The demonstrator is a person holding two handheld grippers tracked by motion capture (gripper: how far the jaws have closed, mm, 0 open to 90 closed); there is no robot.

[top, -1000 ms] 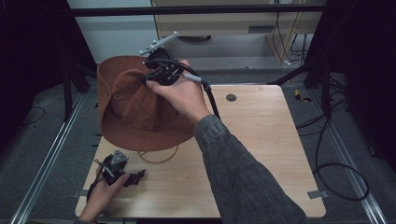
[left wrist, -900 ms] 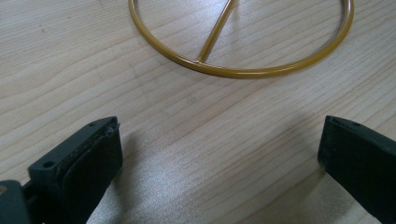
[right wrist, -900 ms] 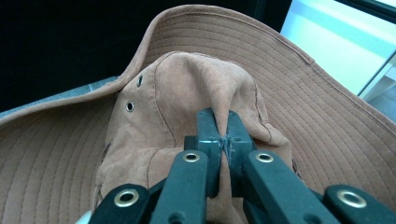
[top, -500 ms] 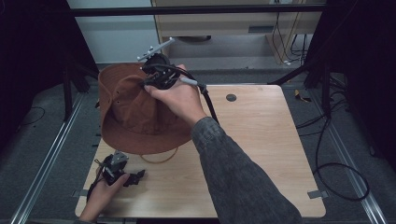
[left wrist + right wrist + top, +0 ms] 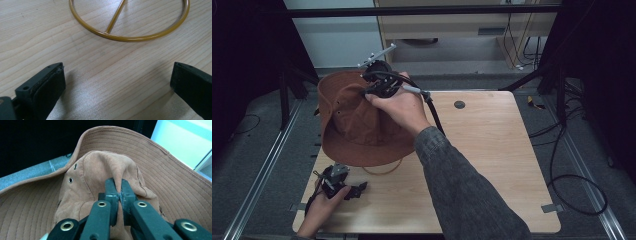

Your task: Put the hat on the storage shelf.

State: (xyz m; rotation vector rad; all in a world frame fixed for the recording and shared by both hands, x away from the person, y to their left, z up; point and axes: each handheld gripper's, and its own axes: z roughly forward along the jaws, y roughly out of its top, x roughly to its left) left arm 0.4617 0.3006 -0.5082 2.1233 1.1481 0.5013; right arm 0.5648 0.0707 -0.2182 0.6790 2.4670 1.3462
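1. Brown suede wide-brimmed hat [image 5: 357, 125]: it hangs above the far left corner of the pale wooden table [image 5: 492, 150], pinched at the crown.
2. The right gripper [image 5: 119, 192] has its jaws clamped on a fold of that crown.
3. The left gripper [image 5: 117, 82] rests spread wide and empty near the yellow metal ring [image 5: 130, 37].
4. Judging by this, lifting is done; setting the hat down remains.

Brown suede wide-brim hat [image 5: 357, 125], upper left of frame, tilted w/ crown pinched into a fold, brim stitched in rings, eyelets on side. Thin yellow metal ring [image 5: 130, 37] flat on desk, lower left.
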